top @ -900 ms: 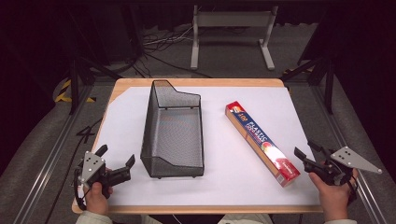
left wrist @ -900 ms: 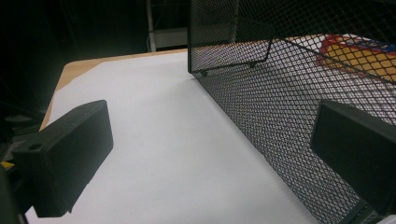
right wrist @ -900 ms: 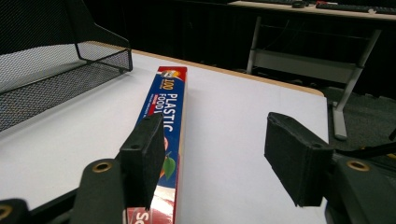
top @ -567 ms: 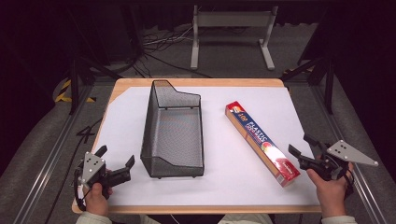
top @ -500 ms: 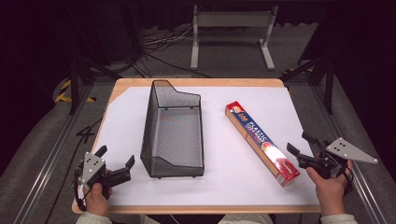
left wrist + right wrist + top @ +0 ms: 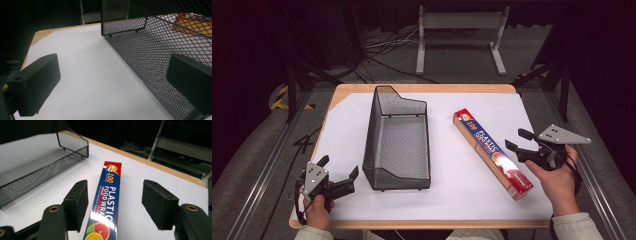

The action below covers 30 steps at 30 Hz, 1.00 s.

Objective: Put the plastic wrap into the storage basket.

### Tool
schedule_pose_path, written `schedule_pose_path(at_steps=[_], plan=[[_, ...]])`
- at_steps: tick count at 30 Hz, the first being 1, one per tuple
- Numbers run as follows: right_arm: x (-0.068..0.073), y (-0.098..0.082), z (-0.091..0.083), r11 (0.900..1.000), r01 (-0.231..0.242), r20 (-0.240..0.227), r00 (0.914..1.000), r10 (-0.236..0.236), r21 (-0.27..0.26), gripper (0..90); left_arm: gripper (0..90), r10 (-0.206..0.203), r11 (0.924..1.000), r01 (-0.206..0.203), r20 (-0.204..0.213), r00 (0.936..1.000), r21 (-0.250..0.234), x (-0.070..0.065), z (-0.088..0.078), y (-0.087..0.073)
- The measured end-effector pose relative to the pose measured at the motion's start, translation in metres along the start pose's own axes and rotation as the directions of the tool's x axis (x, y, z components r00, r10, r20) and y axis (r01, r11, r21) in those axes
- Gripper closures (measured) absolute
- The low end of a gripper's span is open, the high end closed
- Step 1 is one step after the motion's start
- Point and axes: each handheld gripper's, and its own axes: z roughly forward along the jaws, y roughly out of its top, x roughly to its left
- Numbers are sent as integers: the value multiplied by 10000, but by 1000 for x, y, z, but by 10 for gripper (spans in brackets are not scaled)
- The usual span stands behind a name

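Observation:
A long blue and red plastic food wrap box (image 6: 492, 152) (image 6: 106, 202) lies flat and slanted on the white table cover, right of a black wire-mesh basket (image 6: 398, 140) (image 6: 155, 50) (image 6: 32, 167). My right gripper (image 6: 515, 140) (image 6: 115, 205) is open just right of the box's middle, its jaws pointing left; in the right gripper view they stand either side of the box, above it. My left gripper (image 6: 339, 167) (image 6: 112, 82) is open near the front left corner of the table, beside the basket's near left corner, with nothing between its jaws.
The wooden table (image 6: 422, 89) carries a white sheet (image 6: 347, 125). Behind it a white metal stand (image 6: 459, 30) and cables (image 6: 377, 50) lie on the dark floor. Black tripod legs (image 6: 297, 85) stand left and right of the table.
My right gripper has moved left and forward toward the wrap box, with its jaws still open. The left gripper has stayed where it was.

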Motion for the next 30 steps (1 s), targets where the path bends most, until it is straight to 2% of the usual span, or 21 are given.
schedule_pose_path(at_steps=[2, 4, 5, 8, 12, 13, 15, 19, 21, 23, 27, 29, 30], plan=[[-2, 3, 7, 9971, -428, -250, 9987, 445, 626, 366, 1, -17, 10000, 16, -73, 10000, -24, 0, -1, -1], [-4, 3, 13, 9827, -1484, -247, 9881, 1520, 1105, 365, 1, 45, 10000, -45, -85, 10000, 8, 1, -2, -1], [-5, 4, 18, 9716, -1823, -233, 9819, 1879, 1507, 364, 1, 18, 10000, -17, -123, 9999, 6, 1, -2, -1], [-5, 9, 26, 9771, -1267, 98, 9919, 1269, 1707, 368, 1, 14, 10000, -14, -163, 9999, 17, 1, -3, -2], [-6, 16, 34, 9829, -858, 347, 9961, 812, 1631, 330, 1, -1, 10000, 3, -242, 9997, 48, 2, -3, -2], [-6, 16, 34, 9829, -858, 347, 9961, 812, 1631, 330, 1, -1, 10000, 3, -242, 9997, 48, 2, -3, -2], [-4, 21, 42, 9802, -586, 436, 9977, 512, 1891, 266, 1, -6, 10000, 7, -271, 9996, 43, 2, -4, -3], [-1, 26, 49, 9767, -589, 444, 9977, 508, 2063, 235, 1, 3, 10000, -2, -274, 9996, 24, 2, -3, -3], [1, 29, 56, 9674, -831, 363, 9964, 766, 2394, 232, 1, 79, 10000, -77, -246, 9997, 46, 2, -3, -3], [1, 29, 58, 9641, -818, 358, 9965, 751, 2527, 231, 1, 70, 10000, -69, -249, 9997, 41, 1, -3, -3], [5, 25, 72, 9458, -696, 181, 9976, 673, 3171, 227, 1, 69, 10000, -68, -236, 9997, 27, 2, -3, -3], [7, 20, 82, 9248, -682, 39, 9974, 720, 3742, 226, 1, 72, 10000, -71, -239, 9997, 27, 2, -3, -3], [8, 19, 84, 9195, -712, 33, 9971, 758, 3866, 226, 1, 37, 10000, -36, -248, 9997, 20, 2, -3, -3]])
